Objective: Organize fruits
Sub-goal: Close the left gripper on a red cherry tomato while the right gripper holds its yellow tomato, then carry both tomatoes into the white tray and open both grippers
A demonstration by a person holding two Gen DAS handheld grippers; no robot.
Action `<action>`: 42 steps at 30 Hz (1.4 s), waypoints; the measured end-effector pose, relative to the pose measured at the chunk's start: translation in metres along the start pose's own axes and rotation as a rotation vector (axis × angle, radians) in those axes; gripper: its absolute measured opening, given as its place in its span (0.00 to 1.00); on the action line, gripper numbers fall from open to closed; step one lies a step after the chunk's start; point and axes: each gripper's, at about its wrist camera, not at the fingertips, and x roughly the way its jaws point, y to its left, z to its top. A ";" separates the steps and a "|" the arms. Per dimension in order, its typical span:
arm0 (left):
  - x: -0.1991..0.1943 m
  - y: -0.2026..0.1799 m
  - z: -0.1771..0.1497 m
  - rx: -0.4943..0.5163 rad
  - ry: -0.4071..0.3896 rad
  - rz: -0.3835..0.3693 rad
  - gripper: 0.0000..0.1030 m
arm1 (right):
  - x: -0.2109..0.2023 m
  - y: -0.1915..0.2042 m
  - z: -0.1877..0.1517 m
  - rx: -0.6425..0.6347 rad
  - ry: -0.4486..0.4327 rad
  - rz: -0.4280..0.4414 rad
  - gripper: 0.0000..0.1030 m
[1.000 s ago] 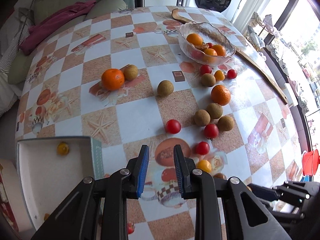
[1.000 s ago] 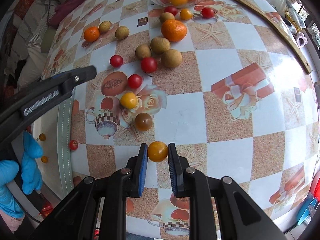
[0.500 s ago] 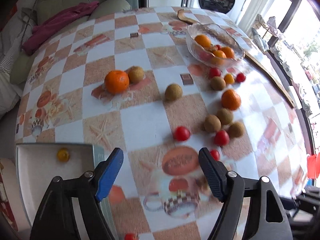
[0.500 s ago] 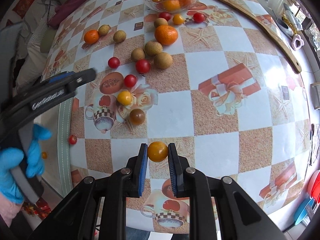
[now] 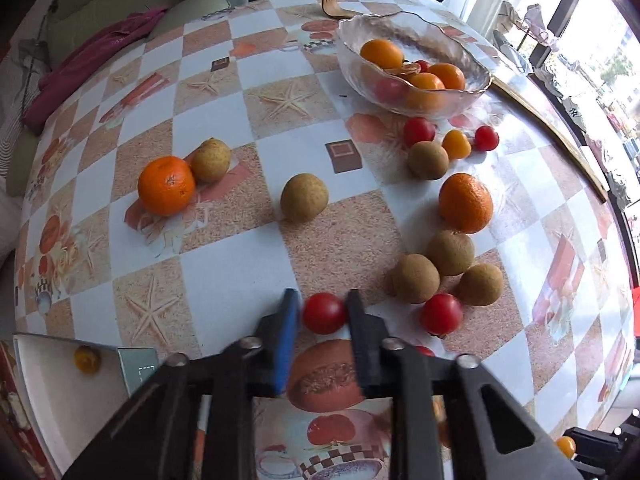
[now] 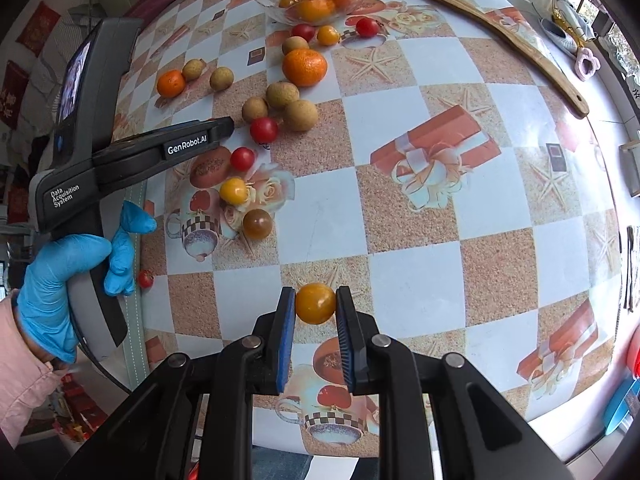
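My left gripper has its jaws close around a red cherry tomato that sits on the table; I cannot tell whether the pads touch it. My right gripper is shut on a yellow cherry tomato and holds it above the table. Loose fruit lies ahead: two oranges, several brown longans, more red tomatoes. A glass bowl at the back holds oranges. A white tray at the lower left holds one small yellow fruit.
A long wooden stick lies along the far right table edge. The left gripper body and gloved hand show in the right wrist view. A yellow tomato and a brownish one lie near it. A small red tomato lies by the table's edge.
My left gripper opened wide, moved forward and down, and has now narrowed around the red tomato. My right gripper rose a little with the yellow tomato.
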 end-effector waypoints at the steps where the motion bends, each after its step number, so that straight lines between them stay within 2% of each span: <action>1: -0.002 0.002 0.000 -0.011 0.003 -0.023 0.22 | -0.001 0.000 0.000 -0.001 -0.002 0.000 0.21; 6: -0.026 0.008 -0.010 -0.036 -0.031 -0.055 0.22 | -0.008 0.004 0.005 -0.019 -0.013 0.003 0.21; 13: -0.070 0.034 -0.032 -0.095 -0.090 -0.054 0.22 | -0.016 0.023 0.016 -0.069 -0.030 0.012 0.21; 26: -0.119 0.119 -0.097 -0.256 -0.129 0.031 0.22 | -0.011 0.108 0.029 -0.215 -0.023 0.051 0.21; 34: -0.120 0.161 -0.147 -0.350 -0.085 0.067 0.22 | 0.009 0.175 0.031 -0.324 0.014 0.087 0.21; 42: -0.095 0.175 -0.174 -0.397 -0.019 0.067 0.22 | 0.044 0.227 0.037 -0.391 0.069 0.102 0.21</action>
